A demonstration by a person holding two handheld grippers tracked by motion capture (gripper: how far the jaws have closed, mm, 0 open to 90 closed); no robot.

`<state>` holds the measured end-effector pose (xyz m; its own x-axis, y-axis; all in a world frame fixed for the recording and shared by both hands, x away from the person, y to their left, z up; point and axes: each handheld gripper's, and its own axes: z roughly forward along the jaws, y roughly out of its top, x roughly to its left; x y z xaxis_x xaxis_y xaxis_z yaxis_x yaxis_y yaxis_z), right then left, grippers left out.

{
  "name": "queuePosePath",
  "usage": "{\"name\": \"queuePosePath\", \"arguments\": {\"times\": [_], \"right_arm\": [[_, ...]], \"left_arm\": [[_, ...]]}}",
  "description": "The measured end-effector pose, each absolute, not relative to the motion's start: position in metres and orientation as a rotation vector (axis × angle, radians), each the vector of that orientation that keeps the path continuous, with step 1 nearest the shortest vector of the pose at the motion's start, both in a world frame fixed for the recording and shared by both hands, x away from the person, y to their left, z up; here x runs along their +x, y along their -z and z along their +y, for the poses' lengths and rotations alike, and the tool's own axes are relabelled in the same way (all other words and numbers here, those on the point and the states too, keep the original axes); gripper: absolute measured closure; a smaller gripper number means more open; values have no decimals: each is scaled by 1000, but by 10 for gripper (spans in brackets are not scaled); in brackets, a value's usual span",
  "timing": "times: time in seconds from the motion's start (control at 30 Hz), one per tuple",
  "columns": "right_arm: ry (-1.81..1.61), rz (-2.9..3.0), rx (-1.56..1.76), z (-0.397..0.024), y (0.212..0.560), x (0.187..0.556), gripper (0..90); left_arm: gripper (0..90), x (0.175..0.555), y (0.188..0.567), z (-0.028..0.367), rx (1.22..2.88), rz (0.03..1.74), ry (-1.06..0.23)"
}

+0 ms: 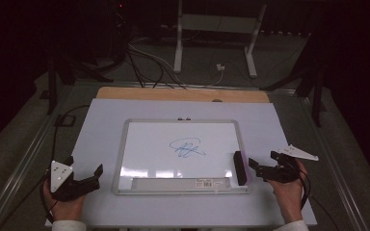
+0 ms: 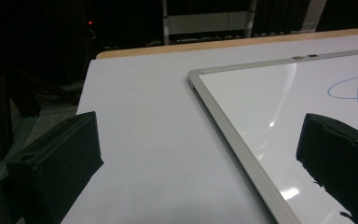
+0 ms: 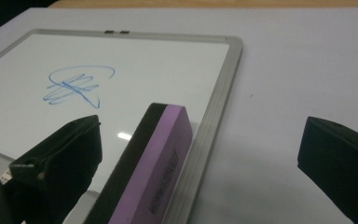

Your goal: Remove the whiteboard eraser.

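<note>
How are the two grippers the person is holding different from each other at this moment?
The left gripper sits over the bare white sheet beside the whiteboard, with nothing between its jaws. The right gripper is at the board's right edge, its jaws standing either side of a purple eraser without closing on it. Both are black, open, held low near the table's front, and carry a grey three-cornered plate.

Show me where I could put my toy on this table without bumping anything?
The widest bare patch is the white table cover left of the whiteboard, ahead of the left gripper. Another runs right of the board's frame. A strip lies behind the board, before the wooden edge. It is crowded at the board's right rim, where the eraser meets the right gripper.
</note>
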<state>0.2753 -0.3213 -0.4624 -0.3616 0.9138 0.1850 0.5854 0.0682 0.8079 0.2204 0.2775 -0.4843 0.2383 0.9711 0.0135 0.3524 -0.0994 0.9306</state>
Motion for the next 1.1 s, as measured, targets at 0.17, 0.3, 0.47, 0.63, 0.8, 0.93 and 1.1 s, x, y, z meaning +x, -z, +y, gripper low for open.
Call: {"name": "queuePosePath", "arguments": {"times": [0.17, 0.3, 0.47, 0.63, 0.8, 0.93, 1.1], "right_arm": [[-1191, 2012, 1530, -319, 467, 278, 36], [-1194, 2046, 1521, -316, 470, 279, 142], [-1162, 2045, 1536, -314, 472, 279, 264], [-1168, 2096, 1536, -313, 474, 280, 423], [-1155, 2121, 1527, -311, 476, 280, 467], [-1154, 2132, 1521, -310, 476, 279, 484], [-1161, 2145, 1519, -308, 476, 278, 488]], "left_arm": [[7, 220, 484, 277, 1622, 1259, -875], [7, 220, 484, 277, 1622, 1260, -874], [7, 220, 485, 276, 1624, 1261, -874], [7, 220, 485, 276, 1625, 1260, -874], [7, 219, 485, 276, 1626, 1258, -875], [7, 220, 485, 276, 1627, 1258, -871], [7, 220, 485, 276, 1628, 1257, -874]]}}
